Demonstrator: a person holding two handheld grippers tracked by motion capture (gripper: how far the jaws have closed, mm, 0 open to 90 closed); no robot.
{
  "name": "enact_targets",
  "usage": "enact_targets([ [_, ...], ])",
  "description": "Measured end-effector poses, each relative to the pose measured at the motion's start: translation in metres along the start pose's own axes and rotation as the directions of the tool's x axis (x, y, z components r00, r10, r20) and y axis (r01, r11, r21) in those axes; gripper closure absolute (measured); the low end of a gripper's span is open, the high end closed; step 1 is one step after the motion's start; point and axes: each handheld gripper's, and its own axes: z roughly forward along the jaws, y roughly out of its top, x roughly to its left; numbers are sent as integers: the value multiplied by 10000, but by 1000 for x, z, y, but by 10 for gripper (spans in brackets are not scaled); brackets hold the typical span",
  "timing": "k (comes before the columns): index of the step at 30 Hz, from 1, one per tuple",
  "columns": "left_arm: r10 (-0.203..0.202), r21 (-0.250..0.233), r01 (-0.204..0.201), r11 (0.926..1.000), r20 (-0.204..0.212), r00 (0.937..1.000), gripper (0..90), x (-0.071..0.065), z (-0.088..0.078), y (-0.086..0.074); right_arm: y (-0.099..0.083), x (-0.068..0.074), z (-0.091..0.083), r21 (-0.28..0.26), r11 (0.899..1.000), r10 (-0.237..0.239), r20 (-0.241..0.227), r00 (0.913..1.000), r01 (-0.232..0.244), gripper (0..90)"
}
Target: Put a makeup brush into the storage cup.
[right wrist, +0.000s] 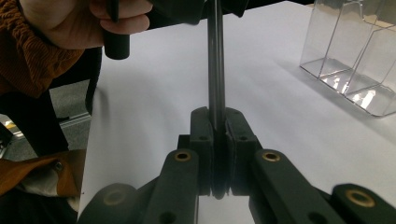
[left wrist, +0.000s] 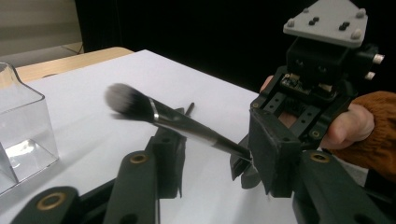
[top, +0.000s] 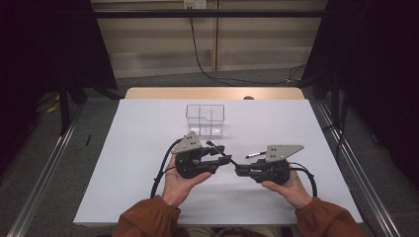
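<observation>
1. My right gripper (right wrist: 218, 126) is clenched on the thin dark handle of a brush (right wrist: 215, 70). In the right gripper view its two jaws sit tight against either side of the shaft. That grip looks firm, and the brush is carried clear of the table (top: 138, 148).

2. My left gripper (left wrist: 219, 135) faces the right one, with the brush between its jaws. In the left gripper view the shaft runs slantwise through the gap and the soft grey bristle head sticks out past the left-hand jaw. The gap is wider than the shaft. I see no pad pressing on both sides, so I count this gripper as released, with no hold of its own yet.

3. The brush hangs in the air between the two grippers, near my edge of the table. Its weight is on the right gripper alone.

4. The clear box (top: 205, 118), divided into compartments, stands further out on the table, apart from both grippers. I can make out nothing inside it.

5. I judge the pick-up done and a hand-over from right to left about halfway. The left gripper has yet to clamp the shaft, and the right gripper has yet to let go.

6. If the box is the goal, the brush has yet to be carried there and stood in a compartment.
</observation>
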Motion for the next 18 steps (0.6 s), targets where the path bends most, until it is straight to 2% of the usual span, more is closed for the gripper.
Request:
enact_targets([
  [3,-264,-120,265,9996,129,9996,623,0,-1,1,0,1,2,85,9999,-53,-62,10000,54,842],
  [7,-335,-148,339,9993,293,9990,653,-1,-2,2,0,2,2,107,9999,-85,-82,9999,86,842],
  [12,-434,-253,444,9987,385,9983,738,0,-4,2,0,3,3,158,9997,-202,-133,9997,204,842],
  [16,-631,-305,650,9974,603,9962,775,1,-4,3,0,3,4,155,9996,-230,-181,9996,233,841],
  [18,-849,-372,877,9955,701,9939,780,1,-4,3,0,3,4,170,9996,-238,-177,9996,241,840],
])
